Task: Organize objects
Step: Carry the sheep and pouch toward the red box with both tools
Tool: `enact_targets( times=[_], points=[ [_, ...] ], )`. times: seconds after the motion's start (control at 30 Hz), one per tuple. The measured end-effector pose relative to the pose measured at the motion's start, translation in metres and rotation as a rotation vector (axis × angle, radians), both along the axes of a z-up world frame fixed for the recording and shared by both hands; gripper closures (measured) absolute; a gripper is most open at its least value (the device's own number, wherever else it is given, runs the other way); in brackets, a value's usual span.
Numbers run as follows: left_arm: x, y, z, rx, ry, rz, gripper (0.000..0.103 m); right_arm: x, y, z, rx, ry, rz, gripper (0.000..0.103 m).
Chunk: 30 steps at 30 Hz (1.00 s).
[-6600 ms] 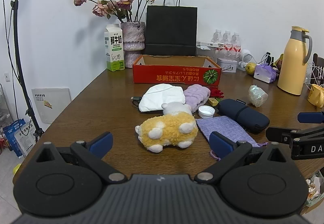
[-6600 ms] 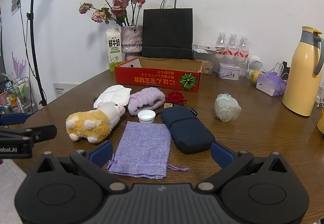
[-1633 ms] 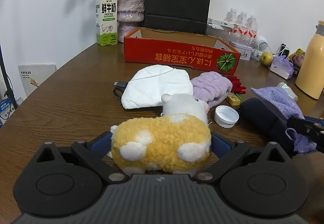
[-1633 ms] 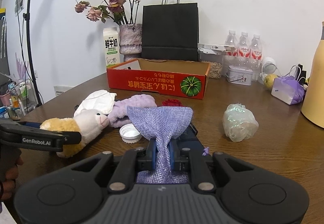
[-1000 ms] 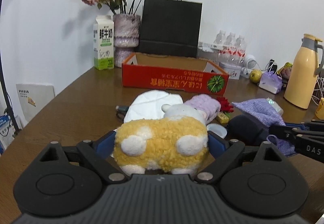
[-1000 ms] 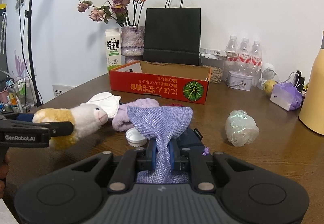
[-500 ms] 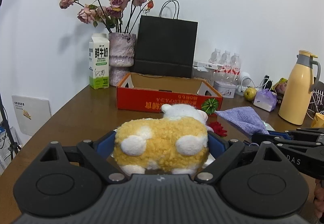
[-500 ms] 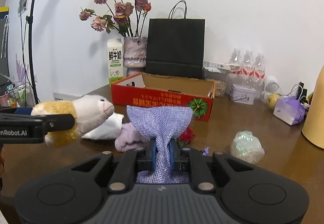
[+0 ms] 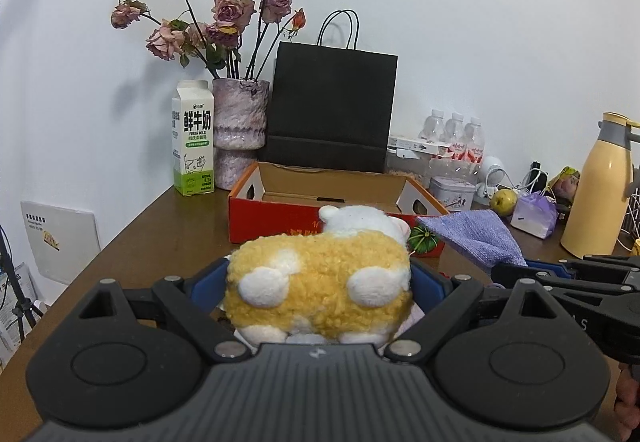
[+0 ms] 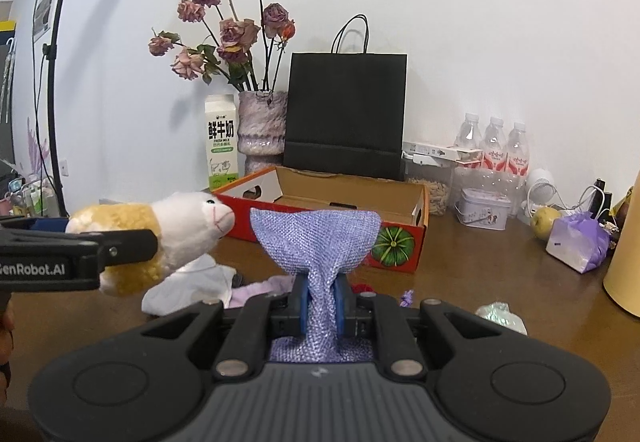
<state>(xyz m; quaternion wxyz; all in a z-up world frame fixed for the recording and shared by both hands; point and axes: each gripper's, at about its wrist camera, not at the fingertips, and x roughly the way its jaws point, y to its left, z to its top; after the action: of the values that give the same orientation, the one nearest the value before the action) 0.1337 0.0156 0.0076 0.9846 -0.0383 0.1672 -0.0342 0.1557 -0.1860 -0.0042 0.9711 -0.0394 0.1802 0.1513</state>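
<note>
I had the left hand-held gripper (image 9: 318, 282) clamped on the plush sheep (image 9: 320, 278), its blue pads pressing the yellow woolly body from both sides — the toy was held above the table (image 9: 168, 238), white head pointing toward the red cardboard box (image 9: 280, 222). From the right wrist view the sheep (image 10: 160, 234) hung in the air at the left, with the left tool's black finger crossing in front of its body.

The right hand-held gripper (image 10: 321, 302) was pinched tight on the purple mesh pouch (image 10: 316, 238); the cloth was bunched between the pads and fanned out above them, in front of the open box (image 10: 352, 198). In the left view the pouch (image 9: 472, 238) showed to the right of the sheep, just before the box's near corner.

Below on the table lay a white cloth (image 10: 192, 286) and a lilac fluffy piece (image 10: 260, 288), side by side. Behind the box stood a milk carton (image 9: 193, 138), a vase of dried roses (image 9: 240, 114) and a black paper bag (image 9: 332, 106) — all against the wall.
</note>
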Motion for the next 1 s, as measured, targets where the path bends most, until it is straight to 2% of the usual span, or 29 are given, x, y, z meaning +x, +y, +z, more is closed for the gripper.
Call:
enact_targets(
  times=[0.53, 1.0],
  points=[
    [0.059, -0.008, 0.020, 0.011, -0.017, -0.016, 0.010, 0.050, 0.009, 0.010, 0.013, -0.020, -0.011, 0.091],
    [0.108, -0.007, 0.031, -0.024, -0.006, 0.009, 0.010, 0.099, 0.014, 0.031, -0.002, -0.052, -0.020, 0.091]
  ],
)
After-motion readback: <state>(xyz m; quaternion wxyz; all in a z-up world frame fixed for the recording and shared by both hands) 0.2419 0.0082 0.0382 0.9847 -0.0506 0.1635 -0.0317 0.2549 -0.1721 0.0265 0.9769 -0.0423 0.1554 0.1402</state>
